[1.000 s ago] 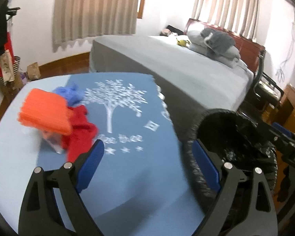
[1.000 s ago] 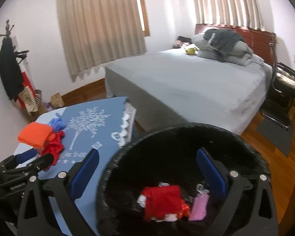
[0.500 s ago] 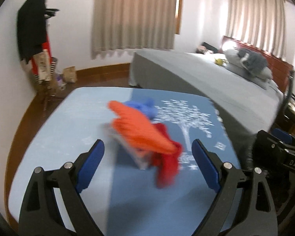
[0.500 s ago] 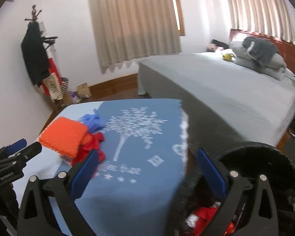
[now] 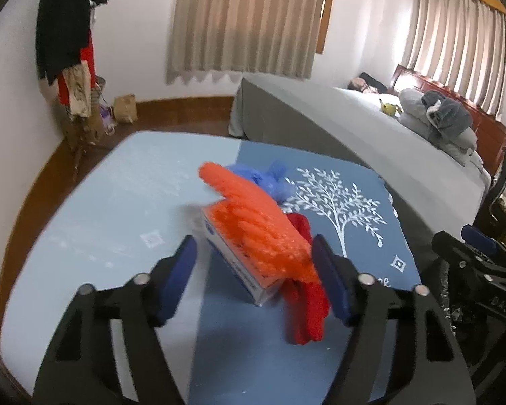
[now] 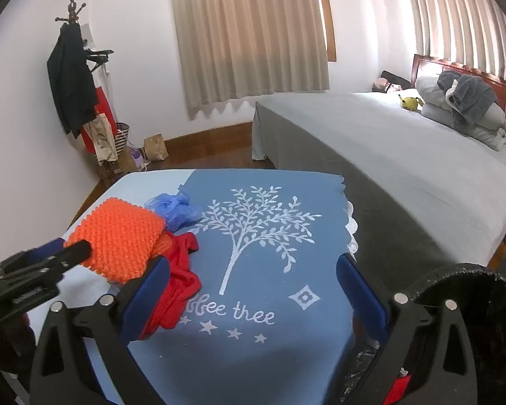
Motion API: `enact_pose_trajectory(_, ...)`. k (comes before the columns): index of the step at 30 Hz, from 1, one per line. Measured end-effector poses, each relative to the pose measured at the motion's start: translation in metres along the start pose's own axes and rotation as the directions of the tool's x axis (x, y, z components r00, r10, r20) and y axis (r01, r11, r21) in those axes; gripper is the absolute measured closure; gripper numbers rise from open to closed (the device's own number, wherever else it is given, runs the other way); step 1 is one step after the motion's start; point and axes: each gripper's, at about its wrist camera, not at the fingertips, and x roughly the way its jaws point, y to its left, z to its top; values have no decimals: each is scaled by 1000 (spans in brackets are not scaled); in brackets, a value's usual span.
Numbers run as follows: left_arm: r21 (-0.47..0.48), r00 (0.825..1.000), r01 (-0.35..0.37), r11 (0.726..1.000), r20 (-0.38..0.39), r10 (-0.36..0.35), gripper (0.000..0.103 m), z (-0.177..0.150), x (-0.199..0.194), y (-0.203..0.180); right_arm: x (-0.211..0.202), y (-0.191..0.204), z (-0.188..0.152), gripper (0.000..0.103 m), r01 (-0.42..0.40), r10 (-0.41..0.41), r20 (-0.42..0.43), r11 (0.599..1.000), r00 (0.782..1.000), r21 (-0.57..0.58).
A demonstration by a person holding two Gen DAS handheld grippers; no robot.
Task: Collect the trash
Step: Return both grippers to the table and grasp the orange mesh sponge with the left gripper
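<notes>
Left tongs (image 5: 254, 266) wide open around the trash pile mid-counter (image 5: 124, 185), right tongs (image 6: 253, 287) open, empty, beside the black bin (image 6: 469, 307). Bin already holds some scraps. Left to collect: orange mesh (image 5: 256, 226), red cloth (image 5: 303, 307), small box (image 5: 239, 266), blue wad (image 5: 270, 177).

Left wrist view. The left hand-held gripper (image 5: 254, 270) occupies the lower centre of the frame, its blue-padded fingers (image 5: 180, 275) spread wide and touching nothing. Between and just beyond them, an orange knitted cloth (image 5: 253, 222) drapes over a small white box (image 5: 234, 265) on the desk (image 5: 84, 222). A red cloth (image 5: 303, 297) lies against the box at lower right; a crumpled blue bag (image 5: 270, 179) sits behind. At the right edge is the right hand-held gripper (image 5: 479, 263). A bed (image 5: 354, 135) fills the upper right.
</notes>
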Motion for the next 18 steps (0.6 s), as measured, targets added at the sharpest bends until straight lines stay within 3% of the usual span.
enact_pose_trajectory(2, -1, 1000, 15, 1000, -24, -15, 55, -3, 9, -2, 0, -1, 0, 6, 2, -2, -4, 1000, 1000, 2)
enact_pose_trajectory(3, -3, 999, 24, 1000, -31, -24, 70, -4, 12, -1, 1, -2, -1, 6, 2, -2, -6, 1000, 1000, 2)
enact_pose_trajectory(4, -6, 999, 31, 999, -41, -32, 78, -5, 14, -1, 1, -2, -1, 6, 2, -2, -9, 1000, 1000, 2)
enact_pose_trajectory(6, -10, 999, 46, 999, -26, -47, 83, -6, 13, 1, 1, -3, -1, 6, 1, -1, -10, 1000, 1000, 1)
enact_pose_trajectory(15, -15, 994, 81, 997, 69, -80, 86, -11, -27, 4, -4, 0, -1, 6, -10, 10, 2, 1000, 1000, -8)
enact_pose_trajectory(18, 13, 996, 49, 999, 68, -50, 86, -15, -33, 7, -4, 5, -3, 6, -18, 18, -2, 1000, 1000, -12)
